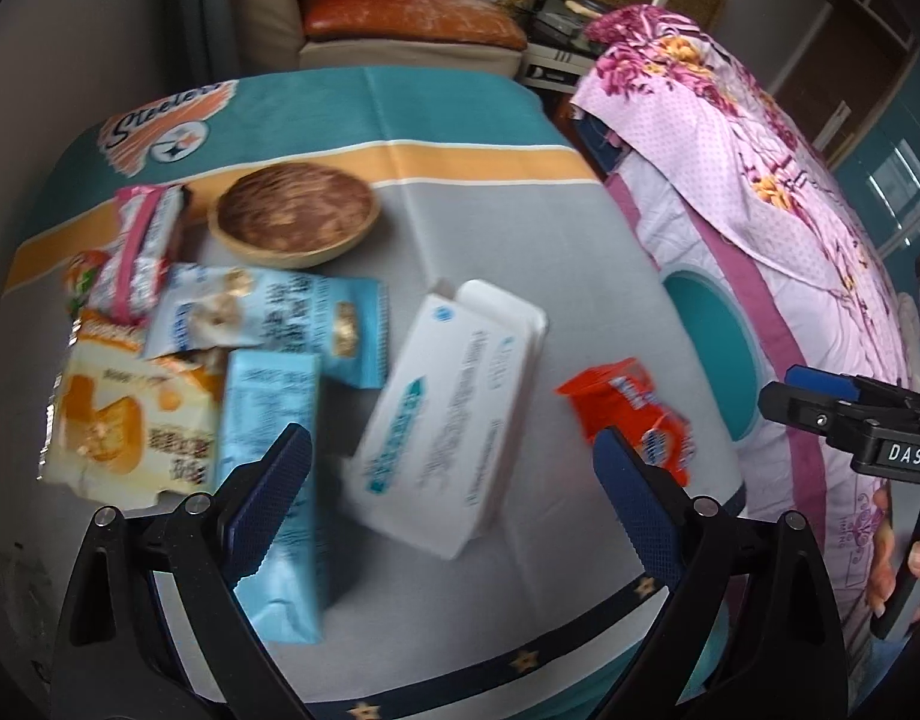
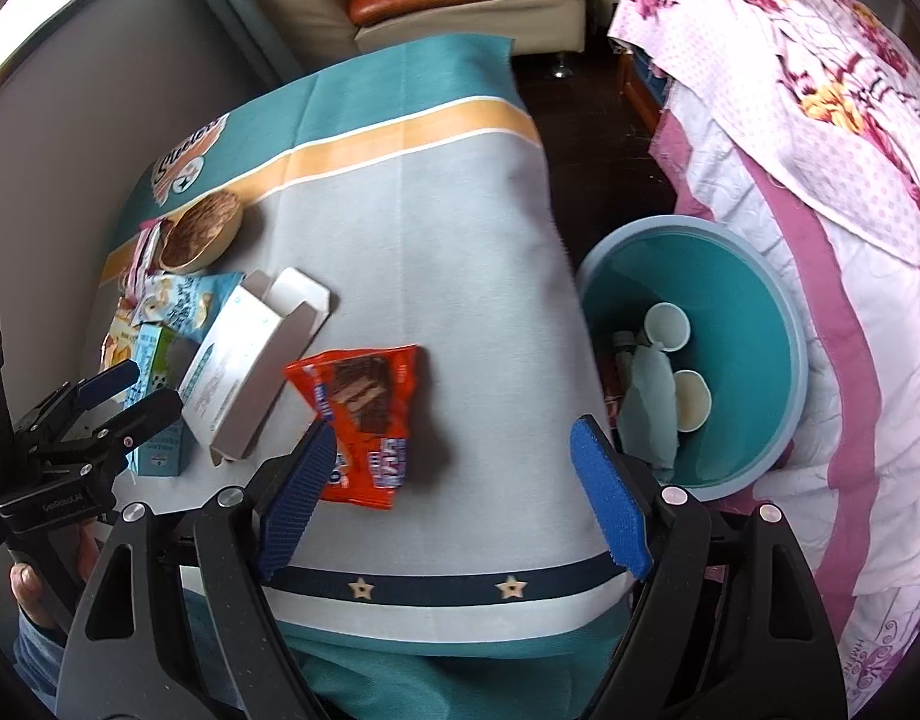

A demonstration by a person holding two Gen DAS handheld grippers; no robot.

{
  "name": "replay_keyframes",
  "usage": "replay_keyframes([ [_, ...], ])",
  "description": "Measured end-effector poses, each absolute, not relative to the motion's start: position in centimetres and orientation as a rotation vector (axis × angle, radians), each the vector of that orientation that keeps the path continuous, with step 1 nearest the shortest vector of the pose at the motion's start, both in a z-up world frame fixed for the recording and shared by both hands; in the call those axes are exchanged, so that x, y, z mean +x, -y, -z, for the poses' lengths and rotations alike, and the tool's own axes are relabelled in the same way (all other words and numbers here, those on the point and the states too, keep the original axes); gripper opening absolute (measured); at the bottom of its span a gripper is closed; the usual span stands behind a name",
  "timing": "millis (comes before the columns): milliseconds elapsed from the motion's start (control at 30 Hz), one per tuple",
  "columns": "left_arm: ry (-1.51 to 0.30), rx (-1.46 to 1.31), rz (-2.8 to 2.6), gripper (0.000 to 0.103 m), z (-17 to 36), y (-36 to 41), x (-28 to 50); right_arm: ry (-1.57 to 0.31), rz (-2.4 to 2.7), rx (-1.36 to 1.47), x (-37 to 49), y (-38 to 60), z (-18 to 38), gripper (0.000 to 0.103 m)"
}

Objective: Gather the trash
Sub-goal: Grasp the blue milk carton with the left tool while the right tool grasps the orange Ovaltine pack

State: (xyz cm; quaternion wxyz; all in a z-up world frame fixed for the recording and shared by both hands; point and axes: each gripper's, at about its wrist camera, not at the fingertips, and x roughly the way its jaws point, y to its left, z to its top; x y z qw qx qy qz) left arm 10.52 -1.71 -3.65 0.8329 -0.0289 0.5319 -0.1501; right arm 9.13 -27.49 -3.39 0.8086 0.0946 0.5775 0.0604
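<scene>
Both grippers, left [image 1: 454, 462] & right [image 2: 454, 492], wide, empty; could snag tablecloth [image 2: 448, 228] w/ red wrapper [image 2: 358, 420], dragging box [image 2: 244, 372].

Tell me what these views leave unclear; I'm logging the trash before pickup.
- White box print: motion-blurred in the left view, too small in the right.
- Bin contents: two cups show, but the table edge hides the rest.
- Wrappers at the far left: overlapping, so the count is unclear.
- Bowl contents: blurred.
</scene>
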Motion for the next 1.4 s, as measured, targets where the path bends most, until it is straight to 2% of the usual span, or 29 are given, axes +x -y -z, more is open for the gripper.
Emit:
replay_keyframes([
  [267, -1.172, -0.062, 0.251, 0.095, 5.6, -3.1, 9.8, -1.271, -0.186, 0.16, 10.0, 23.4, 4.2, 0.077],
  [600, -1.219, -0.056, 0.261, 0.094, 7.9, -4.6, 9.7, -1.297, -0.204, 0.119, 10.5, 21.0, 4.6, 0.077],
  [633, -1.218, -0.053, 0.262, 0.091, 7.9, -4.6, 9.7, -1.301, -0.201, 0.119, 10.6, 21.0, 4.8, 0.077],
  [700, -1.225, -0.046, 0.268, 0.076, 8.2, -4.5, 9.7, -1.31, -0.194, 0.118, 10.8, 21.0, 5.1, 0.078],
  [767, -1.24, -0.053, 0.277, 0.038, 8.7, -4.5, 9.8, -1.322, -0.192, 0.12, 10.8, 21.0, 5.6, 0.078],
  [1300, -1.207, -0.103, 0.297, 0.037, 7.4, -5.5, 9.2, -1.375, -0.192, 0.216, 11.5, 22.1, 10.2, 0.077],
  [1367, -1.203, -0.109, 0.293, 0.037, 6.9, -5.3, 9.1, -1.382, -0.211, 0.239, 11.3, 22.1, 10.6, 0.056],
  [1400, -1.2, -0.115, 0.291, 0.037, 6.7, -5.4, 9.0, -1.386, -0.216, 0.248, 11.1, 22.1, 10.8, 0.054],
])
